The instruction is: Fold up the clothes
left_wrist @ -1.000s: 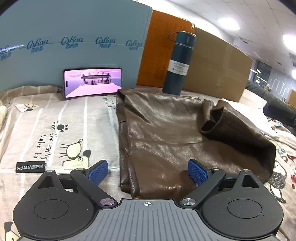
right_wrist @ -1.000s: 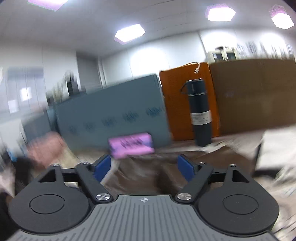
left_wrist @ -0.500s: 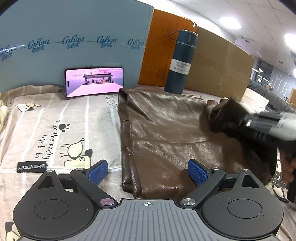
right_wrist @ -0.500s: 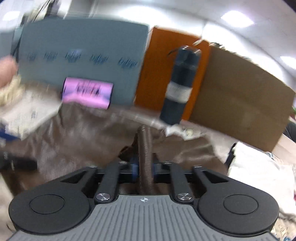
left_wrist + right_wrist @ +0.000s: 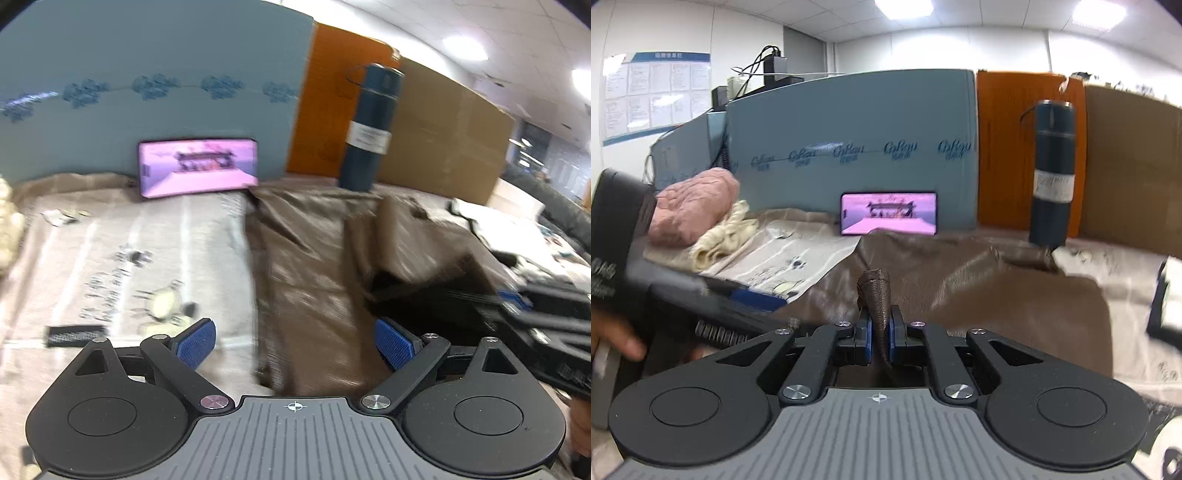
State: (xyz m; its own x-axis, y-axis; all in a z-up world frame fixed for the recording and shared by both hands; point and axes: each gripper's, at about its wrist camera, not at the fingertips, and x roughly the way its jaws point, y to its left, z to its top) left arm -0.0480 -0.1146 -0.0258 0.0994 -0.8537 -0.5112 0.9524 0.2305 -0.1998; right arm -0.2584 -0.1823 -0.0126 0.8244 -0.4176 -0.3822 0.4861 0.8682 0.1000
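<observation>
A fold of the brown leather garment [image 5: 960, 280], spread on the printed sheet [image 5: 122, 258], is pinched in the closed right claw [image 5: 880, 338]; its far side is blurred. The left claw [image 5: 295, 341] is held wide open, empty, over the garment's near left edge.

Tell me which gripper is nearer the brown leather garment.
Right. The right gripper is shut on a fold of the brown leather garment; the left gripper is open above its near edge.

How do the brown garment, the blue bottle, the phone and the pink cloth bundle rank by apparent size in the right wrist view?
1. brown garment, by far the largest.
2. blue bottle, pink cloth bundle and phone: these look close in area, and they stand at differing distances from the camera, so I leave them unranked.
</observation>
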